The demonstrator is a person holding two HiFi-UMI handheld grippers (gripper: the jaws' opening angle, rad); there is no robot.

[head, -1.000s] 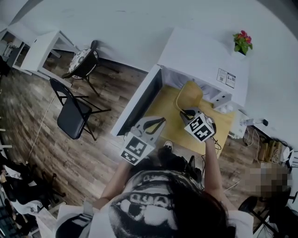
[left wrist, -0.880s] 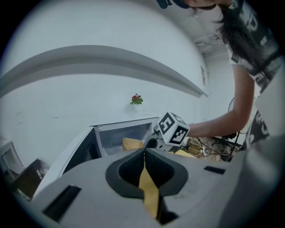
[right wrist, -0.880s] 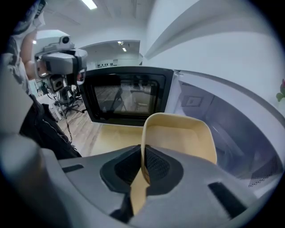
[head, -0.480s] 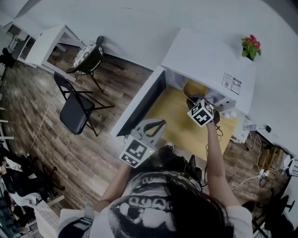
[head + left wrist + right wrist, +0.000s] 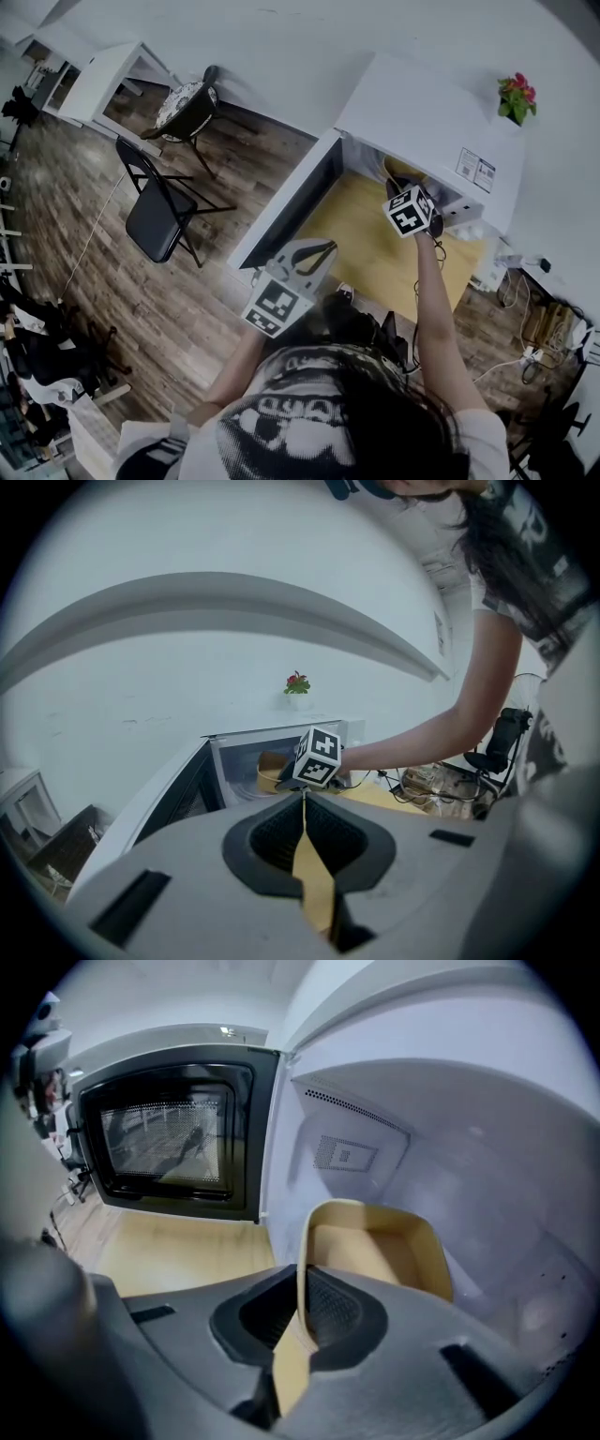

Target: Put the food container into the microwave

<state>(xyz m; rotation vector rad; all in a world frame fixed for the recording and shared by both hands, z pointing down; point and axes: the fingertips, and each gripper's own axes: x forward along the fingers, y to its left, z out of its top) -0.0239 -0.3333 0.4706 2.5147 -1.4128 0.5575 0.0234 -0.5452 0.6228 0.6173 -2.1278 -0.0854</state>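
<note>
The tan food container [image 5: 375,1251] is sitting inside the open microwave's cavity [image 5: 450,1147], at the lower centre of the right gripper view, open side up. The right gripper [image 5: 302,1297] is pinching the container's near wall, with its jaws nearly together on that thin wall. In the head view this gripper [image 5: 401,190] is reaching into the microwave [image 5: 422,112] at the upper right, over the yellow tabletop [image 5: 375,253]. The microwave door [image 5: 169,1138] is standing wide open at the left. The left gripper [image 5: 302,803] is hanging back at the frame's lower centre, its jaws pressed together with nothing between them. A small red-flowered plant [image 5: 517,97] is resting on the microwave.
</note>
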